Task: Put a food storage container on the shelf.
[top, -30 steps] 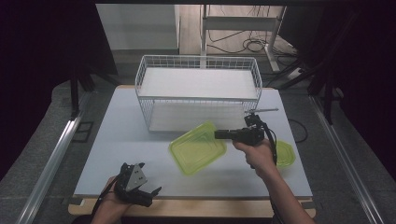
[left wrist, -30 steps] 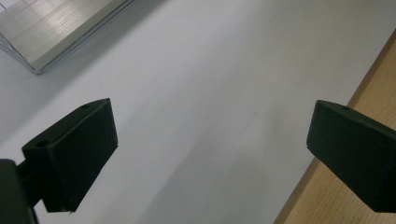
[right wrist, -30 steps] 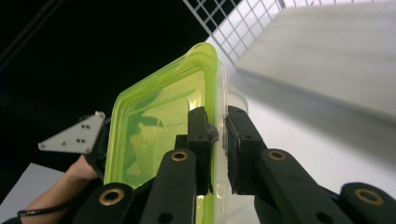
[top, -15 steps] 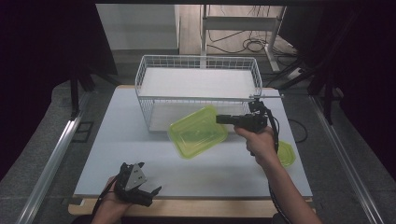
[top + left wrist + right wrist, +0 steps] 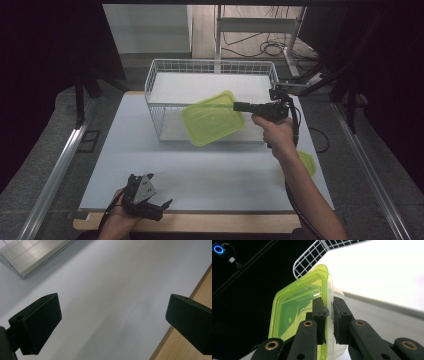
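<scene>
A translucent lime-green plastic container [image 5: 212, 118] hangs tilted in the air over the front wall of a white wire basket [image 5: 165, 70]. My right gripper [image 5: 239, 106] is shut on its rim. In the right gripper view both pads pinch the wall of the green container [image 5: 294, 312], held on edge, between them at my right gripper [image 5: 328, 315]. My left gripper [image 5: 162, 209] rests in a hand at the table's front left edge, its jaws wide apart over bare white surface in the left gripper view [image 5: 112, 322]. A second green piece, a lid or dish [image 5: 307, 161], lies by the right forearm.
The white table top [image 5: 120, 145] lies on a wooden board [image 5: 200, 222] whose edge shows at the front. Metal rails [image 5: 60, 165] run along both sides. A grey metal bar [image 5: 32, 255] lies beyond the left gripper's jaws. Cables trail behind the basket.
My right gripper has lifted the green container up and away from the table, from in front of the basket to above its front wall. The left gripper has stayed put.
</scene>
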